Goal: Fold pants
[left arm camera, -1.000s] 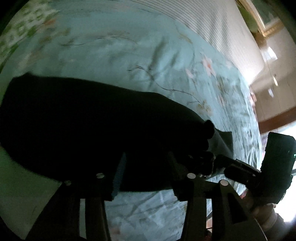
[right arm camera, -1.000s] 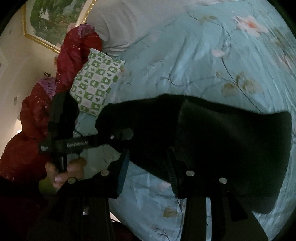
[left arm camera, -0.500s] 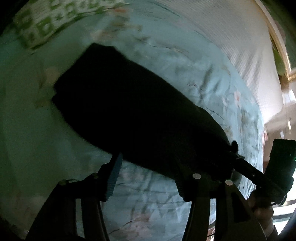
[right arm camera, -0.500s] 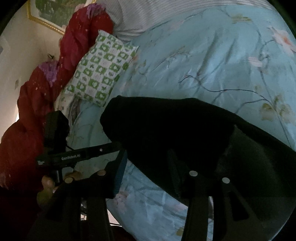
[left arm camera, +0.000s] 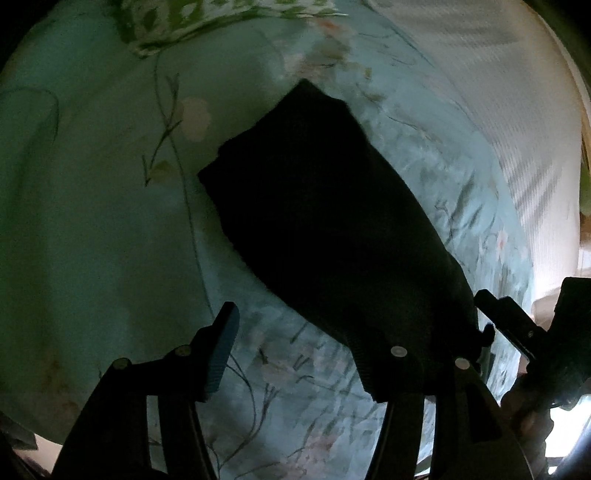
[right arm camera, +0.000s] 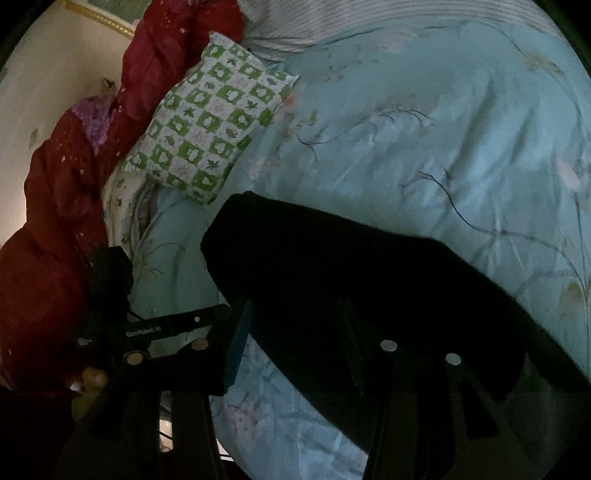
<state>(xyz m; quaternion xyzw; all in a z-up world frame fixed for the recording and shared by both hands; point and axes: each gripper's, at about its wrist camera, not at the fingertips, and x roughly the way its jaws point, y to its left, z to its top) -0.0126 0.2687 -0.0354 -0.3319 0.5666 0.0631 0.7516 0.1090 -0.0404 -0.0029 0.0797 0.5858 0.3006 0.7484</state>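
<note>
Left wrist view: left gripper [left arm camera: 301, 360] stands wide, its right finger under the black pants [left arm camera: 325, 221] on the bed [left arm camera: 92, 240]. Right gripper [right arm camera: 295, 350] gapes wide beside the pants' edge; a checked pillow [right arm camera: 210, 125] lies farther off.

Open floral bedspread [left arm camera: 96, 236] lies left of the black pants [left arm camera: 325, 229]: unobstructed lane for a tool there. Far side of the pants also bare bedspread up to the striped sheet [right arm camera: 332, 22]. Green checked pillow [right arm camera: 210, 125] sits near the pants' far-left corner, apart from it, narrowing that approach. Red quilt [right arm camera: 55, 206] heaped behind the pillow closes the bed's left edge. Both tools crowd the pants' near edge, the left tool [right arm camera: 162, 328] just beside the right.
</note>
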